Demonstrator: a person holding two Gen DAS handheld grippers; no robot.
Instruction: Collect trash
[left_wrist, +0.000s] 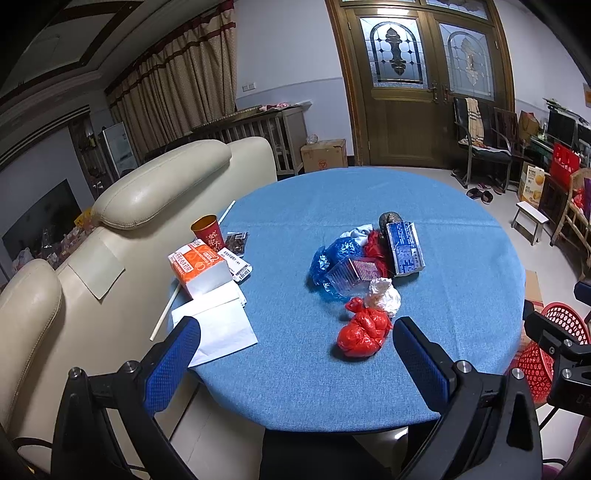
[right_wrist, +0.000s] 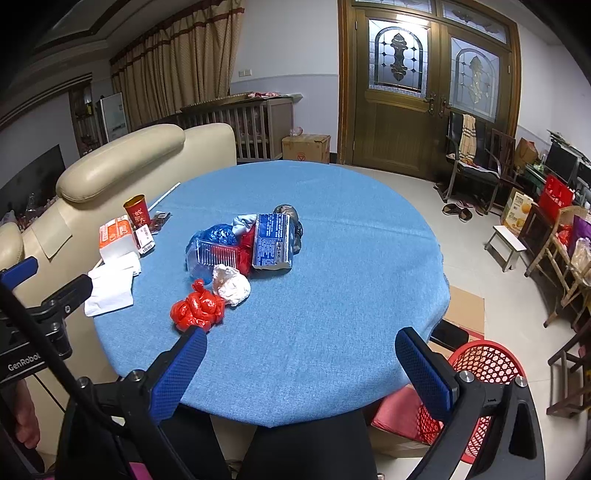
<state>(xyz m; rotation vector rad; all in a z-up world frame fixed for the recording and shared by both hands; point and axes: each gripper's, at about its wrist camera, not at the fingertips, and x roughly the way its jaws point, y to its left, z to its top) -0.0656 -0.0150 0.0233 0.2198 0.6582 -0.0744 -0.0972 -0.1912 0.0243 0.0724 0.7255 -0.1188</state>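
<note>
At the far left I see the sofa (left_wrist: 155, 184) against the table (left_wrist: 369, 369). On the table's left edge sit a red cup (left_wrist: 208, 230), an orange carton (left_wrist: 195, 267), white paper (left_wrist: 218, 325) and a straw (left_wrist: 164, 314). I cannot tell whether these count as trash.

My left gripper (left_wrist: 295, 354) hovers over the near edge of the table, fingers apart, holding nothing. The red bag (left_wrist: 364, 334) lies on the cloth between its fingers in that view, not touched.

At the table's centre is the trash pile: the red bag nearest me, a white wad (left_wrist: 384, 295) touching it, then a clear tray (left_wrist: 351, 275), a blue bag (left_wrist: 332, 254), a blue box (left_wrist: 404, 249) and a dark object (left_wrist: 388, 219) behind the box.

My right gripper (right_wrist: 301, 363) is also spread wide and empty, over the near right edge of the table.

At the far right, the red basket (right_wrist: 484, 363) stands on the floor beside the table. Its contents are not visible from here.

Status, as I judge it: collection appears barely begun. The whole pile is on the table and neither gripper holds anything. Remaining: pick up each item and move it to the basket, probably starting with the red bag.
</note>
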